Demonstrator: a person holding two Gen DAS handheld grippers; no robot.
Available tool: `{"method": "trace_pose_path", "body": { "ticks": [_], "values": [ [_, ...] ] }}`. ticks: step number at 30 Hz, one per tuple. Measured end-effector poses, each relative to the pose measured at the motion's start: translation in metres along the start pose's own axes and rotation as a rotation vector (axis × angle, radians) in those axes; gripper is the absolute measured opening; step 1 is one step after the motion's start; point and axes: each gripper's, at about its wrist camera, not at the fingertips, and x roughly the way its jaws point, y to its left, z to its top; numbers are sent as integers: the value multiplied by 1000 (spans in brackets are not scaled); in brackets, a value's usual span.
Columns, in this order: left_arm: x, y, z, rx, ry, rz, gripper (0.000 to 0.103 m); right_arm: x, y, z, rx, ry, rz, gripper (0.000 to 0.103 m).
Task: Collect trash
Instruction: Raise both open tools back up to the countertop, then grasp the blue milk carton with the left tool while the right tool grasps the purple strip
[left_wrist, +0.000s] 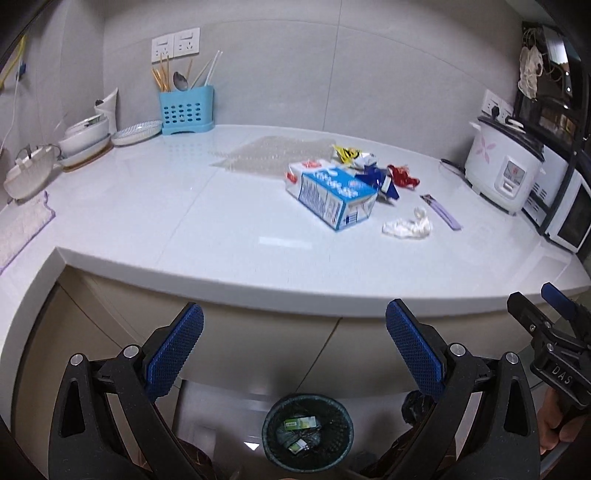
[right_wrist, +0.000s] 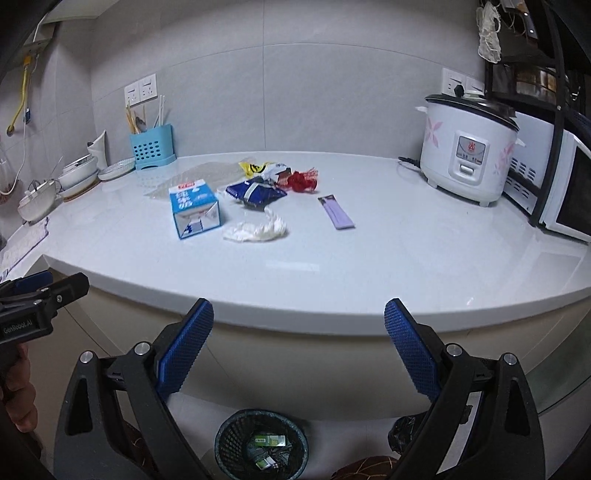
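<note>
Black mesh bin (left_wrist: 308, 432): small green cartons (left_wrist: 301, 423) inside | left tongs (left_wrist: 294, 334) wide | right tongs (right_wrist: 299, 330) wide

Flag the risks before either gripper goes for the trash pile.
1. The carton lies on its side; if any liquid remains, lifting it could spill.
2. The wrappers and tissue sit bunched together, so one grasp may drag neighbours off the counter edge.
3. The bin is small and on the floor, below the counter; light wrappers dropped from height could miss.
</note>
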Motion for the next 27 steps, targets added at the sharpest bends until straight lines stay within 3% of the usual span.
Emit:
{"method": "trace_pose_path", "body": {
  "ticks": [14, 27],
  "values": [
    [62, -17, 86, -50, 82, 18, 97, 71, -16, 79, -19, 35, -19, 90],
    [139, -43, 133, -69, 179, 104, 97, 157, -50, 116, 36, 144, -3, 90]
  ]
}}
